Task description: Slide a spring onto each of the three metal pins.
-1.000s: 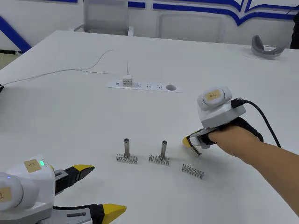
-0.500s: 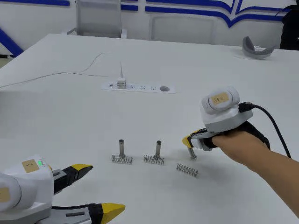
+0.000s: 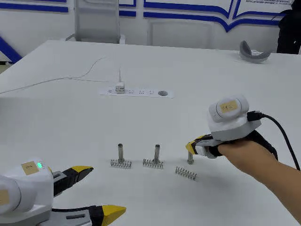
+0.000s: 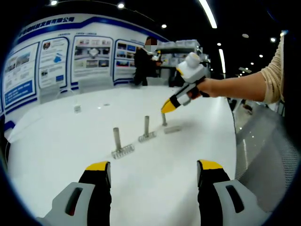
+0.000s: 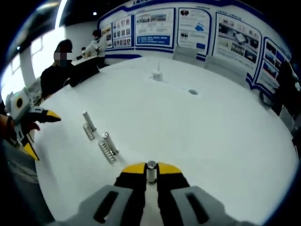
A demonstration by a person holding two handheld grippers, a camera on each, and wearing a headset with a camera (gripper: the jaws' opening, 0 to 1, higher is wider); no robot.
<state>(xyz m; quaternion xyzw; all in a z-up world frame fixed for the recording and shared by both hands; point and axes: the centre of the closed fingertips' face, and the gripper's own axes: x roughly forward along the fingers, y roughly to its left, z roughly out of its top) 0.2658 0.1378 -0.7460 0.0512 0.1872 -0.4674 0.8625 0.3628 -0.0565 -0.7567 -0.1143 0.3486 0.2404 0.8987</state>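
Two metal pins (image 3: 120,151) (image 3: 156,152) stand upright on the white table, each with a spring (image 3: 121,164) (image 3: 153,163) lying at its base. My right gripper (image 3: 195,147) is shut on the top of a third pin (image 3: 190,158), holding it upright just behind a third loose spring (image 3: 186,173). In the right gripper view the pin top (image 5: 151,165) sits between the shut yellow tips. My left gripper (image 3: 98,189) hovers open at the near left with nothing in it; in its own view the jaws (image 4: 154,167) face the pins (image 4: 116,137) (image 4: 146,125).
A white power strip (image 3: 136,92) with a plug and a cable lies farther back on the table (image 3: 70,122). A grey curved object (image 3: 251,52) rests at the far right. A chair (image 3: 96,21) stands behind the table. People stand in the background.
My right gripper has brought the third pin from a tilt to upright and lowered it toward the table beside the loose spring. The left gripper has stayed put; the head camera shifted.
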